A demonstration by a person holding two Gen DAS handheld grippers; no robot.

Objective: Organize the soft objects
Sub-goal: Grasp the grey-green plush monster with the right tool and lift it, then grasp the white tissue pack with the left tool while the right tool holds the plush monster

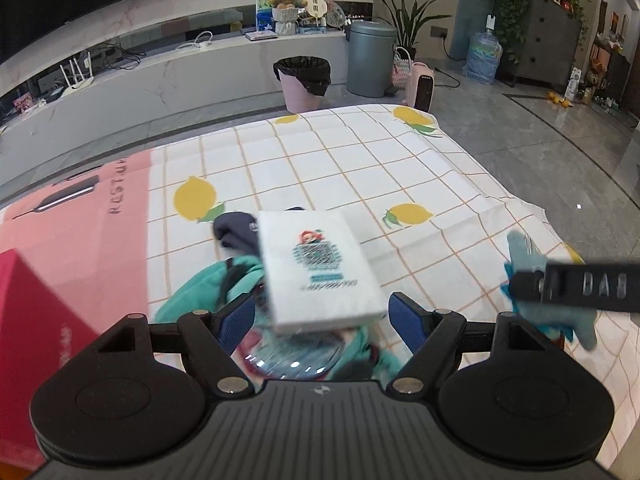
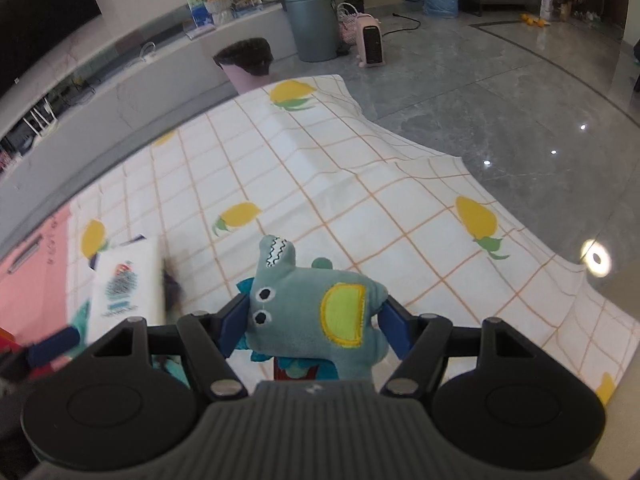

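**Tissue pack between one pair of fingers, plush toy clamped in the other**

While the left gripper (image 1: 322,318) stands with its blue pads spread wide, a white tissue pack (image 1: 320,268) sits in the gap between them, blurred; its near end reaches toward the right pad, and whether either pad actually presses on it cannot be told. Under and just behind the pack lies a teal garment (image 1: 200,292), and a dark navy cloth item (image 1: 236,232) rests just beyond that, to the left of the pack. Close under the gripper body something glossy and transparent (image 1: 292,360) shows, too unclear to name. To the left of this gripper is a red box (image 1: 44,320) on a pink surface (image 1: 80,220).

Off to the right, the right gripper (image 2: 310,316) is closed to a medium width on a teal plush toy (image 2: 316,308), one blue pad against each side of its body; the toy's zigzag-stitched mouth points away from the gripper and its yellow-green patch faces up. The same toy shows at the right edge of the left wrist view, beside a black finger.

Both grippers are above a lemon-print checked tablecloth (image 1: 340,160). Well beyond the table's far edge stand a pink bin with a black liner (image 1: 302,80) and a grey lidded bin (image 1: 370,58) on the grey floor.
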